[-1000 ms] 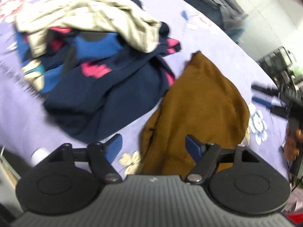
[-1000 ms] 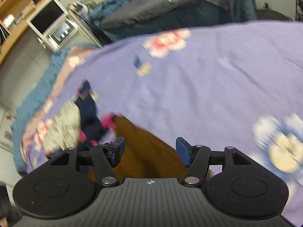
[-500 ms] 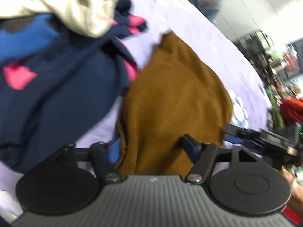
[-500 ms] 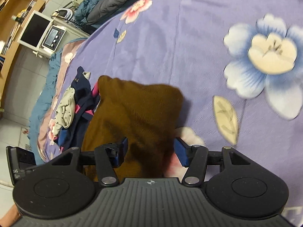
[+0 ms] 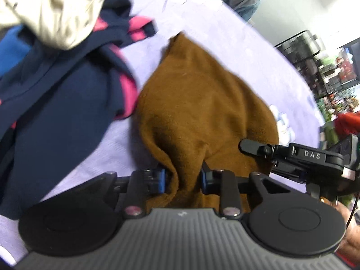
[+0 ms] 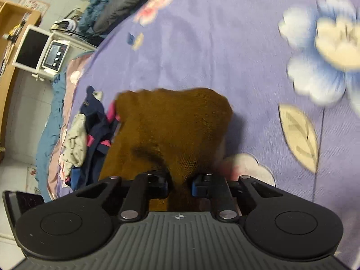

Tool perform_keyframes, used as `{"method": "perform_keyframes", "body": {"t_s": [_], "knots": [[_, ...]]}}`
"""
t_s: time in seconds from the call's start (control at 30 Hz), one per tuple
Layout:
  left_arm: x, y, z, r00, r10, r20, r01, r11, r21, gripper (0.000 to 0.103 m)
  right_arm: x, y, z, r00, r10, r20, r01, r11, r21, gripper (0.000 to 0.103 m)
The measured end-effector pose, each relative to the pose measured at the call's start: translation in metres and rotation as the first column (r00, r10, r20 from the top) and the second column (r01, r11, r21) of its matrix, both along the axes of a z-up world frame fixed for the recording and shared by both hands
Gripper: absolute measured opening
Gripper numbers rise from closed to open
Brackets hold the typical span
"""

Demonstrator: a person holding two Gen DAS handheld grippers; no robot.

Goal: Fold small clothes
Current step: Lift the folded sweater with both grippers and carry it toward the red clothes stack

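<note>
Where clothes lie, purple floral bedspread [image 6: 236, 45], tiled floor [image 6: 20, 117]

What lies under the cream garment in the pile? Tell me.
The cream garment rests on a navy, blue and pink garment, itself lying on the purple floral sheet. Anything deeper is covered.

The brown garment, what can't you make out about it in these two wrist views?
- Near edge of the brown garment: both views, hidden behind the left hand-held gripper and right hand-held gripper bodies.
- What kind of garment: bunched, no sleeves or legs visible.
- Pile of dark blue clothes: cut off by the left view's edge, blurred.
</note>
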State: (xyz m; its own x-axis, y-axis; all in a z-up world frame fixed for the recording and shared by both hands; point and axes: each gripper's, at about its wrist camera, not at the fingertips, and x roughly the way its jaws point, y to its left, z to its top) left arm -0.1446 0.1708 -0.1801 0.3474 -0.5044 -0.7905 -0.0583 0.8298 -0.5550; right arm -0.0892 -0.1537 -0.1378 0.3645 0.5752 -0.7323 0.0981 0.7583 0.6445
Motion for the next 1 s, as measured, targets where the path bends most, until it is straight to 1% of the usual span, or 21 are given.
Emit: {"method": "perform_keyframes", "body": {"t_s": [0.1,0.2,0.27,0.3,0.37,0.43,0.5,0.53,0.57,0.6,0.63,0.67,0.7,0.77,0.8,0.83,0.87,0.9,0.93,0.97,1.0], "knots": [[0.002,-0.017,0.03,0.998,-0.025,0.064,0.025,1.0,0.003,0.026,-0.001,-0.002,0.045,0.993,0.019,0.119,-0.015,0.999,-0.036,0.028],[0.008,-0.044,0.073,0.987,-0.065,0.15,0.071,0.997,-0.034,0.026,0.0,-0.014,0.104,0.973,0.027,0.229,-0.005,0.995,-0.097,0.028],[0.015,-0.07,0.107,0.971,-0.107,0.212,0.117,0.993,-0.036,0.026,0.0,-0.03,0.142,0.96,0.02,0.278,0.012,0.993,-0.115,0.028],[0.02,-0.085,0.127,0.96,-0.129,0.248,0.146,0.988,-0.05,0.026,-0.002,-0.04,0.159,0.955,0.007,0.296,0.03,0.992,-0.119,0.028],[0.029,-0.119,0.166,0.93,-0.179,0.322,0.216,0.973,-0.084,0.026,-0.011,-0.063,0.195,0.938,-0.03,0.345,0.084,0.986,-0.142,0.027],[0.037,-0.155,0.206,0.89,-0.228,0.395,0.297,0.947,-0.121,0.026,-0.028,-0.089,0.228,0.909,-0.073,0.411,0.149,0.976,-0.157,0.027],[0.043,-0.199,0.248,0.843,-0.284,0.458,0.391,0.907,-0.156,0.026,-0.046,-0.115,0.257,0.874,-0.107,0.474,0.219,0.957,-0.188,0.028],[0.046,-0.223,0.268,0.819,-0.318,0.477,0.44,0.882,-0.168,0.026,-0.054,-0.128,0.27,0.856,-0.121,0.502,0.252,0.946,-0.202,0.028],[0.05,-0.249,0.288,0.799,-0.351,0.489,0.488,0.853,-0.185,0.027,-0.063,-0.149,0.29,0.845,-0.139,0.516,0.283,0.935,-0.212,0.028],[0.052,-0.272,0.304,0.784,-0.372,0.496,0.523,0.826,-0.208,0.027,-0.075,-0.174,0.313,0.831,-0.166,0.531,0.324,0.921,-0.219,0.028],[0.054,-0.296,0.319,0.766,-0.392,0.509,0.558,0.798,-0.227,0.027,-0.084,-0.193,0.327,0.817,-0.184,0.546,0.354,0.908,-0.224,0.028],[0.055,-0.324,0.333,0.74,-0.415,0.529,0.594,0.772,-0.226,0.027,-0.093,-0.217,0.344,0.798,-0.196,0.57,0.387,0.891,-0.236,0.028],[0.055,-0.35,0.344,0.719,-0.432,0.544,0.615,0.761,-0.209,0.027,-0.098,-0.235,0.354,0.783,-0.209,0.586,0.422,0.871,-0.253,0.028],[0.053,-0.404,0.357,0.671,-0.489,0.557,0.661,0.735,-0.15,0.028,-0.098,-0.278,0.362,0.79,-0.223,0.572,0.455,0.838,-0.302,0.029],[0.051,-0.429,0.357,0.658,-0.512,0.552,0.67,0.733,-0.12,0.028,-0.094,-0.295,0.358,0.791,-0.247,0.56,0.481,0.817,-0.317,0.029],[0.051,-0.453,0.352,0.666,-0.532,0.522,0.665,0.741,-0.093,0.028,-0.09,-0.315,0.352,0.806,-0.252,0.535,0.478,0.811,-0.337,0.029],[0.054,-0.476,0.343,0.677,-0.557,0.481,0.667,0.74,-0.081,0.028,-0.083,-0.338,0.341,0.821,-0.269,0.503,0.477,0.809,-0.345,0.029],[0.051,-0.495,0.334,0.677,-0.579,0.454,0.67,0.741,-0.054,0.028,-0.079,-0.351,0.326,0.819,-0.321,0.475,0.506,0.794,-0.337,0.03],[0.049,-0.511,0.323,0.683,-0.596,0.423,0.658,0.753,-0.001,0.028,-0.074,-0.368,0.307,0.831,-0.36,0.424,0.513,0.79,-0.336,0.03],[0.047,-0.523,0.312,0.69,-0.612,0.386,0.64,0.765,0.07,0.028,-0.068,-0.383,0.288,0.845,-0.376,0.381,0.508,0.787,-0.35,0.03],[0.043,-0.527,0.303,0.691,-0.625,0.363,0.626,0.768,0.131,0.027,-0.065,-0.392,0.27,0.836,-0.397,0.378,0.531,0.758,-0.378,0.031]]}}
